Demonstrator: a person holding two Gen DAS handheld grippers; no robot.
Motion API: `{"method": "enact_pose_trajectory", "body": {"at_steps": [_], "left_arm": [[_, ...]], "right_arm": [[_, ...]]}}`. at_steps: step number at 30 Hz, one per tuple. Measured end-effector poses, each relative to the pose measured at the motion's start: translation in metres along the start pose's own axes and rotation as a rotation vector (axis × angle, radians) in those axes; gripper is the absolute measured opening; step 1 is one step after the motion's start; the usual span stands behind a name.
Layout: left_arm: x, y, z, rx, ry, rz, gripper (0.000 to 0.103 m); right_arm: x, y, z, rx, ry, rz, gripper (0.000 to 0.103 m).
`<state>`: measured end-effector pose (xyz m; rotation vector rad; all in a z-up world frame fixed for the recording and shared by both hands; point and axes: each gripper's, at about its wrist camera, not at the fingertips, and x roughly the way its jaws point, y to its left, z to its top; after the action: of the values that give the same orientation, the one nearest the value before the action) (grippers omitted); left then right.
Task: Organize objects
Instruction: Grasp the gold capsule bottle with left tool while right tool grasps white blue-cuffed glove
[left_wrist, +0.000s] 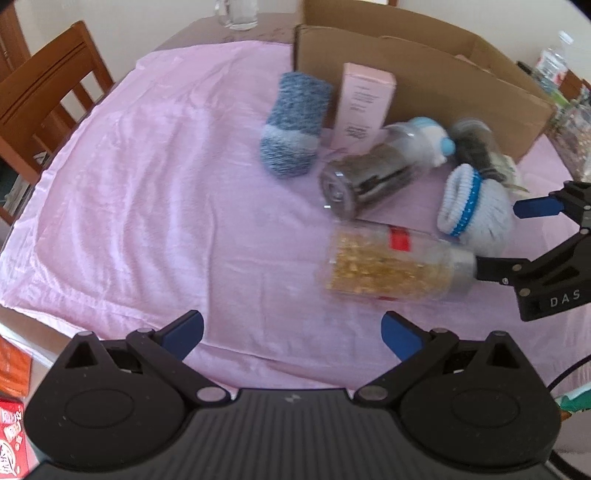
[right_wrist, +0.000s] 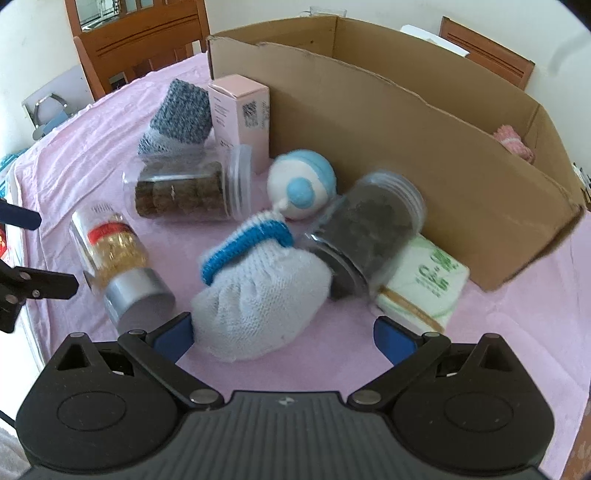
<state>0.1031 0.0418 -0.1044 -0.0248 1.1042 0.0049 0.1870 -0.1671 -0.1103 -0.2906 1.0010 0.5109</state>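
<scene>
On the pink cloth lie a white knitted sock with a blue band (right_wrist: 258, 291) (left_wrist: 472, 210), a jar of yellow flakes with a silver lid (right_wrist: 118, 258) (left_wrist: 391, 264), a jar of brown discs (right_wrist: 188, 188) (left_wrist: 369, 173), a dark-filled jar (right_wrist: 369, 229), a blue-white ball (right_wrist: 301, 184), a blue-grey sock (left_wrist: 295, 125) (right_wrist: 181, 118), a pink carton (left_wrist: 364, 103) (right_wrist: 240, 107) and a green-white packet (right_wrist: 424, 284). My right gripper (right_wrist: 282, 338) is open just short of the white sock. My left gripper (left_wrist: 291, 334) is open over bare cloth, near the yellow jar.
An open cardboard box (right_wrist: 406, 122) (left_wrist: 424, 74) stands behind the pile, with something pink knitted (right_wrist: 513, 142) inside at its far end. Wooden chairs (left_wrist: 48, 92) (right_wrist: 140, 40) stand around the table. Glassware (left_wrist: 238, 13) sits at the far edge. The right gripper (left_wrist: 524, 236) shows at the left view's right edge.
</scene>
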Motion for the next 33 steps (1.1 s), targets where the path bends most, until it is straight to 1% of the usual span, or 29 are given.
{"method": "enact_pose_trajectory", "body": {"at_steps": [5, 7, 10, 17, 19, 27, 28, 33], "left_arm": [[-0.001, -0.017, -0.003, 0.011, -0.016, -0.030, 0.102], [-0.006, -0.030, -0.007, 0.017, -0.022, -0.034, 0.102], [-0.001, -0.039, -0.007, 0.027, -0.026, -0.033, 0.102], [0.015, -0.061, -0.008, 0.030, -0.039, 0.014, 0.103], [0.017, -0.065, -0.008, 0.015, -0.064, 0.020, 0.103], [0.025, -0.069, 0.005, -0.031, -0.115, 0.047, 0.103], [0.026, -0.070, 0.008, -0.032, -0.118, 0.054, 0.103], [0.030, -0.075, 0.017, -0.012, -0.130, 0.082, 0.103]], "right_arm": [[-0.006, -0.016, -0.015, -0.006, 0.020, -0.005, 0.103], [-0.008, -0.023, -0.019, -0.009, 0.024, -0.007, 0.103], [-0.011, -0.033, -0.025, -0.005, 0.023, -0.011, 0.103], [-0.017, -0.046, -0.034, -0.026, 0.019, 0.005, 0.103], [-0.019, -0.051, -0.037, -0.037, 0.018, 0.015, 0.103], [-0.024, -0.057, -0.046, -0.090, 0.008, 0.056, 0.103], [-0.019, -0.055, -0.043, -0.096, 0.010, 0.060, 0.103], [-0.024, -0.059, -0.046, -0.112, 0.013, 0.069, 0.103]]}}
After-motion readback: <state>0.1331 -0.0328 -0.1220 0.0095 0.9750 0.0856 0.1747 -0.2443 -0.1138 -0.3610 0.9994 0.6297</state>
